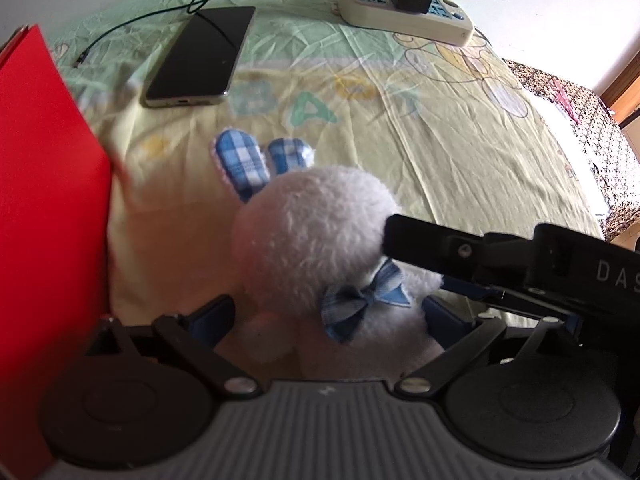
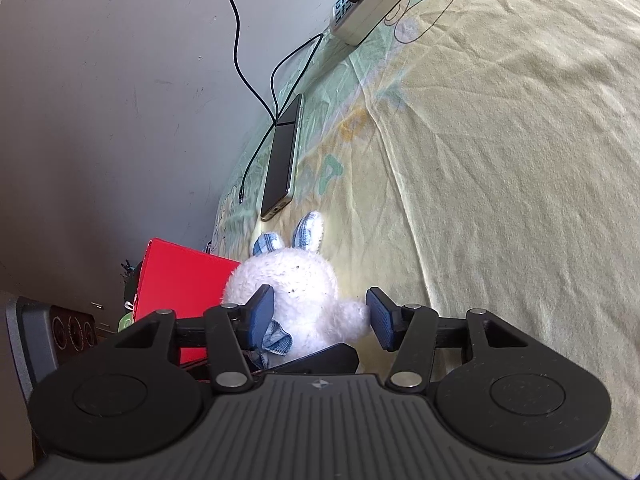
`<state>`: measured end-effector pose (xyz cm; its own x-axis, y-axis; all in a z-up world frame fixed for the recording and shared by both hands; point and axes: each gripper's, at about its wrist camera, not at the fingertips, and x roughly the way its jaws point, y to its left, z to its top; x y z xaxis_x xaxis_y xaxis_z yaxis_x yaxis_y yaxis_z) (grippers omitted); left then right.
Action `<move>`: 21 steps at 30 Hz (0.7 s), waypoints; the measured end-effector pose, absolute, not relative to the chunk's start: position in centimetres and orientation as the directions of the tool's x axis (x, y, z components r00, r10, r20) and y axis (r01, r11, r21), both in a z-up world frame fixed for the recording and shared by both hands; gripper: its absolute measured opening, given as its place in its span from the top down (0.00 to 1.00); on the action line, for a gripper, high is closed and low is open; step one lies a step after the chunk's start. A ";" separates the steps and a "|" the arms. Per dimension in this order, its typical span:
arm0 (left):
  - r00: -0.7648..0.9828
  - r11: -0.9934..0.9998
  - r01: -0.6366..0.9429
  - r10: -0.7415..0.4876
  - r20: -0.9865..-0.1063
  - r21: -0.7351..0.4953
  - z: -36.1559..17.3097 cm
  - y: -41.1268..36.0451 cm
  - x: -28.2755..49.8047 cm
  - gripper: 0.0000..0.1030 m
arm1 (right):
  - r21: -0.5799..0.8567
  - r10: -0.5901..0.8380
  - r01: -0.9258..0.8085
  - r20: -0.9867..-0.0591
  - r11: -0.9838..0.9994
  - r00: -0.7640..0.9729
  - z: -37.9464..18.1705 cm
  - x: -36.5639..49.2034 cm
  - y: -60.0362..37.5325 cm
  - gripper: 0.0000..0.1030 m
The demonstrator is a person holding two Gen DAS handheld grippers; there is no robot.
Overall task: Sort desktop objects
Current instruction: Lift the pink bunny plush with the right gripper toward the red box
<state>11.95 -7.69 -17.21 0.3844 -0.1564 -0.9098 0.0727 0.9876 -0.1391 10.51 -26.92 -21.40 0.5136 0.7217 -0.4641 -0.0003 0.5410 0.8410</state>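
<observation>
Left wrist view shows the plush rabbit (image 1: pixel 316 240) sitting between the fingers of the left gripper (image 1: pixel 328 316). The blue pads flank its lower body, spread wide; whether they press the fur or only stand beside it I cannot tell. The right gripper (image 2: pixel 320 316) comes in from the other side, its jaws apart around the toy's body and arm, one pad against the checked bow, nothing clearly pinched.

Sorting looks barely begun, as I judge it. The rabbit rests on the yellow sheet (image 1: pixel 460 152) just beside the red box (image 1: pixel 44 200), not inside it. The phone (image 1: pixel 200 56) lies farther back with a loose cable (image 1: pixel 132 24) near it, and the power strip (image 1: pixel 404 12) with a charger plugged in sits at the far edge by the wall. All of these appear still unsorted.

Room is tight on the rabbit's left, where the box wall stands close. To the right the sheet is wide and bare. The far edge meets the wall, and the cable could snag anything swept that way.
</observation>
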 end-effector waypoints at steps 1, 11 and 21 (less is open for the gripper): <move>0.383 0.988 0.073 -0.154 -0.911 -0.136 -17.3 -7.7 12.0 0.02 | 0.841 0.726 -0.007 -0.464 0.542 0.507 -21.4 10.5 -26.8 0.47; 0.395 0.992 0.123 -0.069 -0.916 -0.022 -17.9 -9.3 12.1 0.01 | 0.843 0.747 -0.026 -0.461 0.537 0.479 -21.5 10.7 -26.2 0.49; 0.404 0.983 0.184 -0.078 -0.911 -0.002 -18.1 -10.2 12.0 0.00 | 0.850 0.760 -0.037 -0.450 0.526 0.468 -21.5 10.7 -26.1 0.53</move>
<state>11.99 -10.16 -18.06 0.4040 -0.0778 -0.9114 0.1842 0.9829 -0.0022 10.70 -26.14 -21.54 0.4680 0.7603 -0.4504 -0.0368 0.5260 0.8497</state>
